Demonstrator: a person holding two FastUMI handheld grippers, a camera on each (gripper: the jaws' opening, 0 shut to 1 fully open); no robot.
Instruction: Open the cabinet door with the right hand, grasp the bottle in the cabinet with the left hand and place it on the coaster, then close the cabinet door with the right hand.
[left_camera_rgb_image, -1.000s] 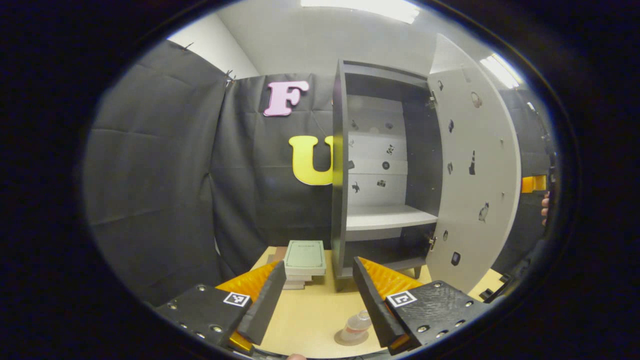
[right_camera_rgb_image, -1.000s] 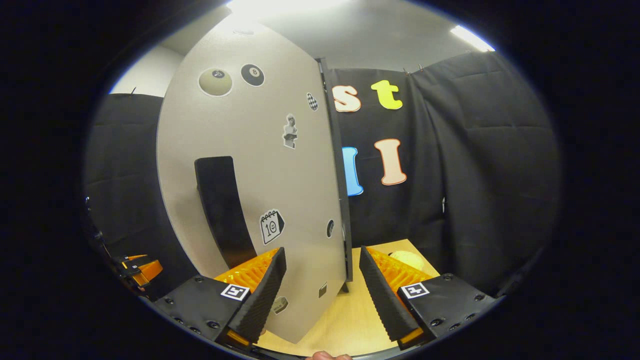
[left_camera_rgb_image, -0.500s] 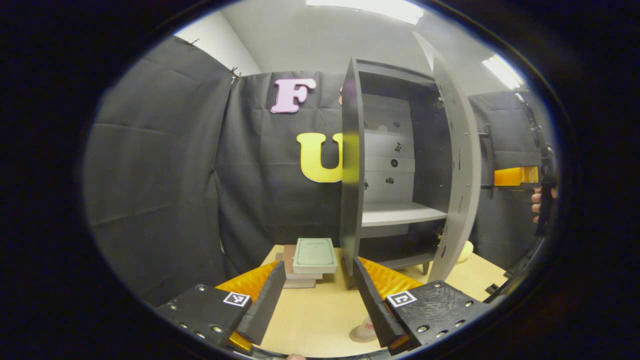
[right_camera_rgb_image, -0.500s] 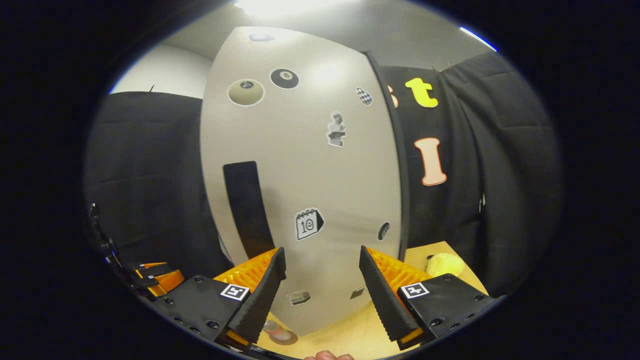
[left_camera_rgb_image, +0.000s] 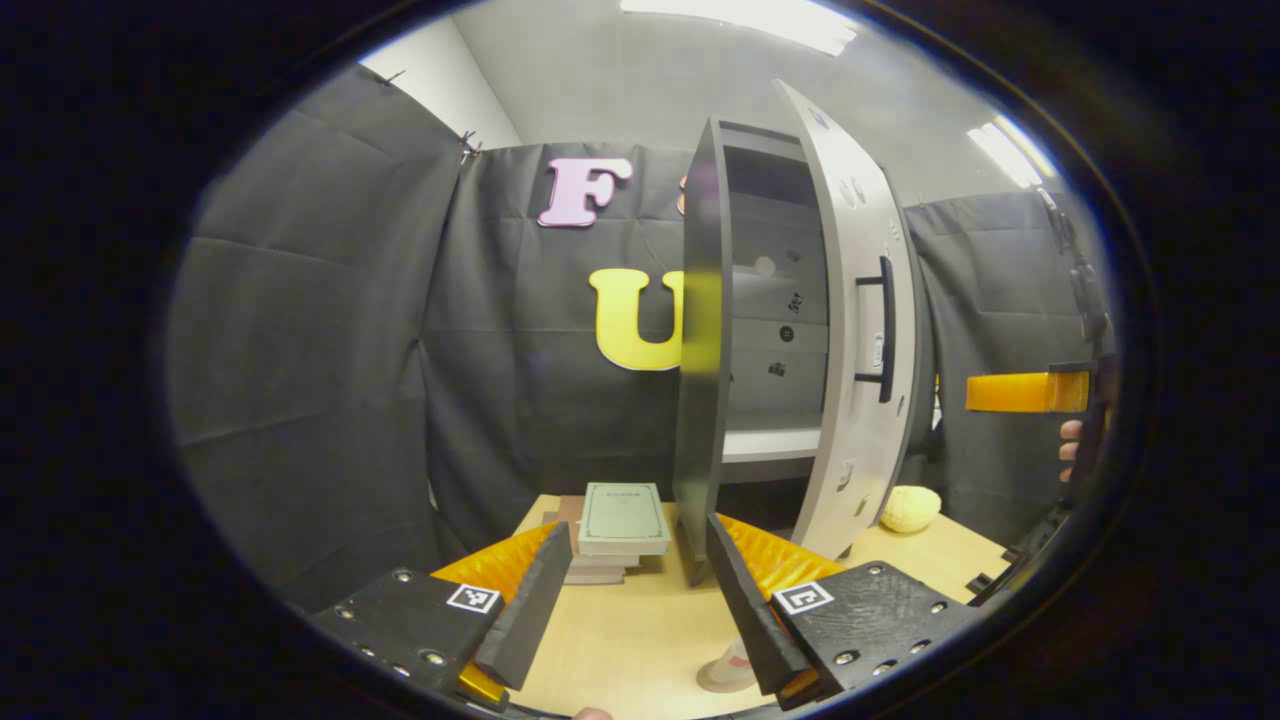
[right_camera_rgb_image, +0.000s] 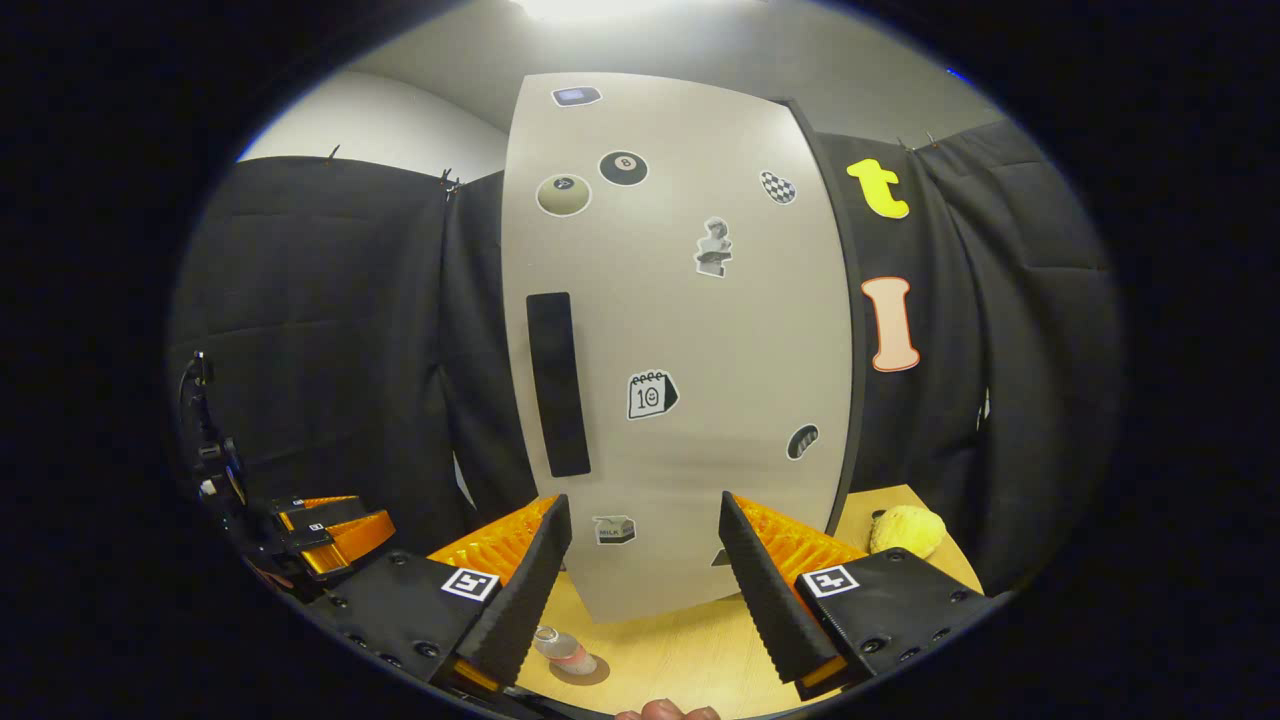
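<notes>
A: The right claw (right_camera_rgb_image: 640, 590) is spread and holds nothing; the cabinet door (right_camera_rgb_image: 690, 340) stands just beyond its fingers. A second ago that door was swung wide, its edge between the fingers. Now its sticker-covered outer face is turned almost square to the right gripper view.

B: And the left gripper view agrees. The left claw (left_camera_rgb_image: 625, 600) is spread and empty too, low over the tabletop (left_camera_rgb_image: 620, 640). The door (left_camera_rgb_image: 860, 330) earlier hid nothing of the cabinet (left_camera_rgb_image: 705, 350); now it covers most of the opening, leaving only a narrow gap, with its black handle (left_camera_rgb_image: 885, 330) facing outward.

A: Where is the bottle?

B: The bottle (right_camera_rgb_image: 560, 648) stands on the round coaster (right_camera_rgb_image: 585, 670) on the tabletop, out of the cabinet, near the left claw's finger. It is small and clear with a reddish band.

A: A stack of books (left_camera_rgb_image: 622, 520) lies left of the cabinet, and a yellow ball (right_camera_rgb_image: 905, 528) right of it.
</notes>
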